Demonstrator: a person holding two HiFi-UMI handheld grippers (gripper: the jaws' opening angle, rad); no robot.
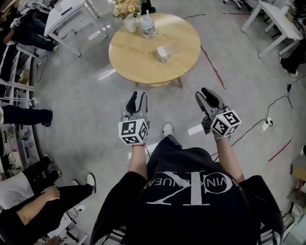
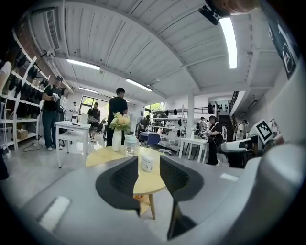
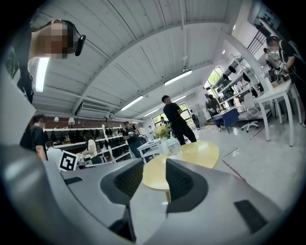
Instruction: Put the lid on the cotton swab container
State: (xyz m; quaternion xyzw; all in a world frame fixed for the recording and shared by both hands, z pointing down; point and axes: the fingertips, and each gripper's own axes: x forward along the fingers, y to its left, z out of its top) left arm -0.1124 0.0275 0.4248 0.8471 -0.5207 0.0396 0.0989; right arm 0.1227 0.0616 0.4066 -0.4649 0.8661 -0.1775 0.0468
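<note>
A round wooden table (image 1: 181, 33) stands ahead of me on the grey floor. On it are a small white container (image 1: 162, 53), a clear jar with a pale top (image 1: 147, 26) and a vase of flowers (image 1: 129, 14). My left gripper (image 1: 137, 101) and right gripper (image 1: 206, 95) hang in the air near my body, well short of the table. Both are open with nothing between their jaws. In the left gripper view the white container (image 2: 147, 163) shows through the gap of the left gripper (image 2: 149, 174). The right gripper (image 3: 155, 179) looks at the table edge (image 3: 201, 155) and the jar (image 3: 172, 146).
White desks (image 1: 67, 16) (image 1: 279, 24) stand at the back left and back right. A seated person's legs (image 1: 43, 191) are at the lower left. Shelving (image 1: 14, 95) runs along the left side. Cables and a power strip (image 1: 266, 125) lie on the floor to the right.
</note>
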